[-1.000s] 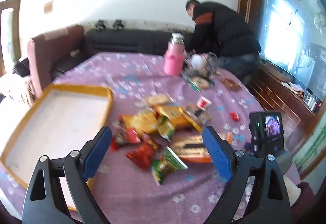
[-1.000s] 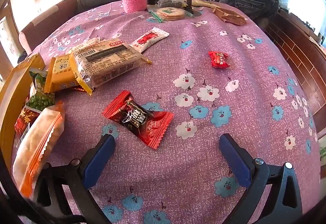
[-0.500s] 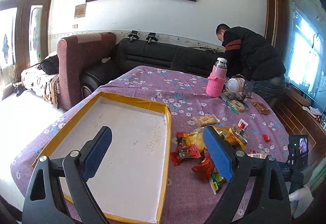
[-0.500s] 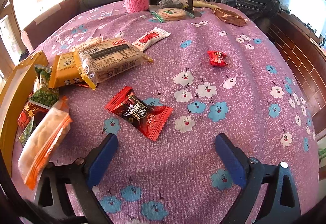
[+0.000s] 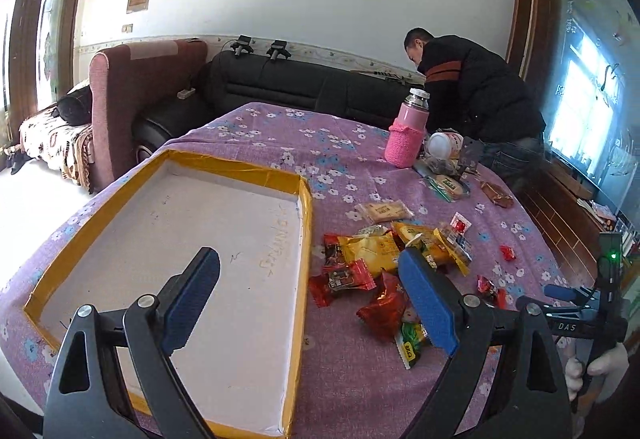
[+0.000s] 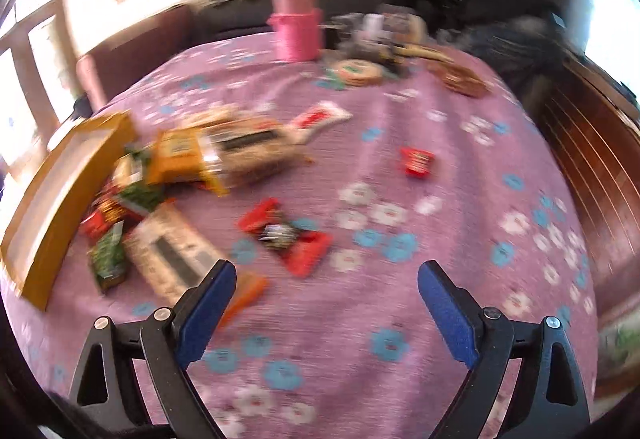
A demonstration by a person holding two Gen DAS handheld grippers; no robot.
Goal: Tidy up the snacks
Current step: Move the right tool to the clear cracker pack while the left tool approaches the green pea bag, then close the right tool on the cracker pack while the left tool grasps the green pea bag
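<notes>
A shallow white tray with a yellow rim [image 5: 304, 223] lies on the purple flowered tablecloth; it also shows at the left of the right wrist view [image 6: 52, 199]. A heap of snack packets [image 5: 380, 259] lies just right of it. My left gripper [image 5: 308, 303] is open and empty, raised over the tray's right edge. My right gripper [image 6: 324, 311] is open and empty above the cloth, near a red and black packet [image 6: 288, 235]. A small red candy [image 6: 416, 161] lies apart to the right. The right wrist view is blurred.
A pink flask [image 5: 408, 135], a white cup [image 5: 442, 145], a round biscuit pack [image 5: 450, 185] and a brown packet [image 5: 496, 195] stand at the table's far side. A man in black [image 5: 472, 87] bends over there. A sofa runs behind.
My left gripper has pulled back and to the left, from over the snack heap to over the tray. My right gripper has risen and drawn back, blurring its view.
</notes>
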